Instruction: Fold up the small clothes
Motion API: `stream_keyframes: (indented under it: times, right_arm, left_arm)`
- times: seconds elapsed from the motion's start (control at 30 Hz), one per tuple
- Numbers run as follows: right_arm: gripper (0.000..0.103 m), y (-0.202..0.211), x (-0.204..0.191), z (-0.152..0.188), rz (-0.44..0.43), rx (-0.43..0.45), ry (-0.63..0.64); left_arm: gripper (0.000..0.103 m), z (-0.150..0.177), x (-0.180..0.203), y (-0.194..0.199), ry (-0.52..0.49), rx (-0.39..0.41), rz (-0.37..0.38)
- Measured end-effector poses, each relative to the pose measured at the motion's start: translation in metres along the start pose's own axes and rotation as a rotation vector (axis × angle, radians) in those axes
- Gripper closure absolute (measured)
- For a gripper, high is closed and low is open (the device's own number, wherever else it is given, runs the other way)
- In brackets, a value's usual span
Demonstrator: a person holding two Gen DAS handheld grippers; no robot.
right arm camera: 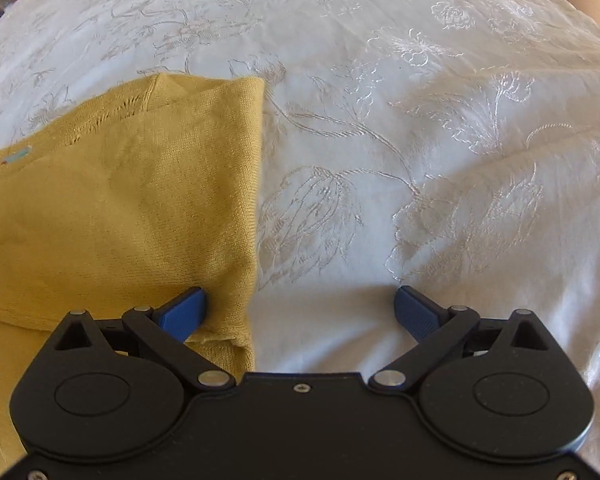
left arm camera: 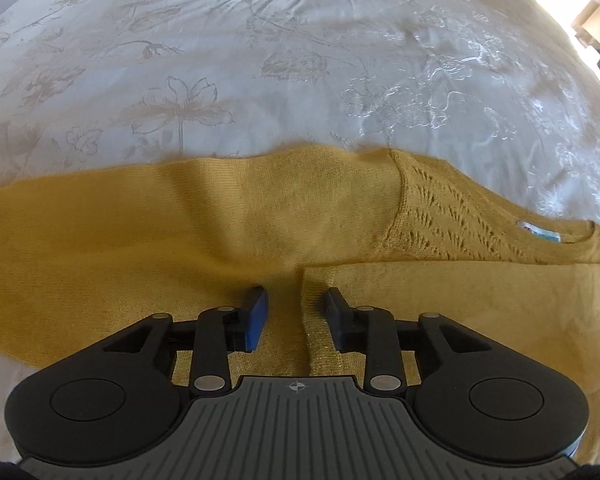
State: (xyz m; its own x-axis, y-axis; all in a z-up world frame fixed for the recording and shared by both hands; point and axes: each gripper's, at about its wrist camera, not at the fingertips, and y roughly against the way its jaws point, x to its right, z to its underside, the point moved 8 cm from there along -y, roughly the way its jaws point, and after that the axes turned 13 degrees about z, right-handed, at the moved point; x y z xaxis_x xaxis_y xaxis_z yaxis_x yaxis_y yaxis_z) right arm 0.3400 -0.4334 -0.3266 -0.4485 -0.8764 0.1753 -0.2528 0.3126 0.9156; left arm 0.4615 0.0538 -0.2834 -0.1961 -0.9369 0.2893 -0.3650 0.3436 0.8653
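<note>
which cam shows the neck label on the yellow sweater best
The left wrist view: the label sits flat inside the yellow sweater's neckline, its white and teal print facing the camera. The right wrist view shows it only as a thin slanted sliver at the left edge.

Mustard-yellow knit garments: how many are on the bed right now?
1. A single mustard-yellow knit sweater lies on the white embroidered bedspread, one side already folded over; others could lie outside both wrist views.
</note>
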Motion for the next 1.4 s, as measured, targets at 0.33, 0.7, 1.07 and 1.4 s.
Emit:
stream_keyframes:
  times: [0.33, 0.7, 1.07, 1.4]
  right_arm:
    - [0.004, 0.028, 0.007, -0.037, -0.026, 0.157, -0.064]
    - [0.004, -0.022, -0.017, -0.087, 0.04, 0.114, 0.027]
    - [0.001, -0.037, 0.014, -0.096, 0.061, 0.055, -0.066]
    - [0.001, 0.032, 0.022, -0.057, -0.036, 0.148, -0.09]
  left_arm:
    - [0.058, 0.007, 0.018, 0.048, -0.036, 0.108, -0.057]
    - [0.046, 0.057, 0.069, 0.005, -0.026, -0.017, 0.089]
    - [0.0, 0.066, 0.089, -0.015, -0.176, -0.054, 0.095]
    - [0.0, 0.073, 0.092, 0.012, -0.141, -0.061, 0.129]
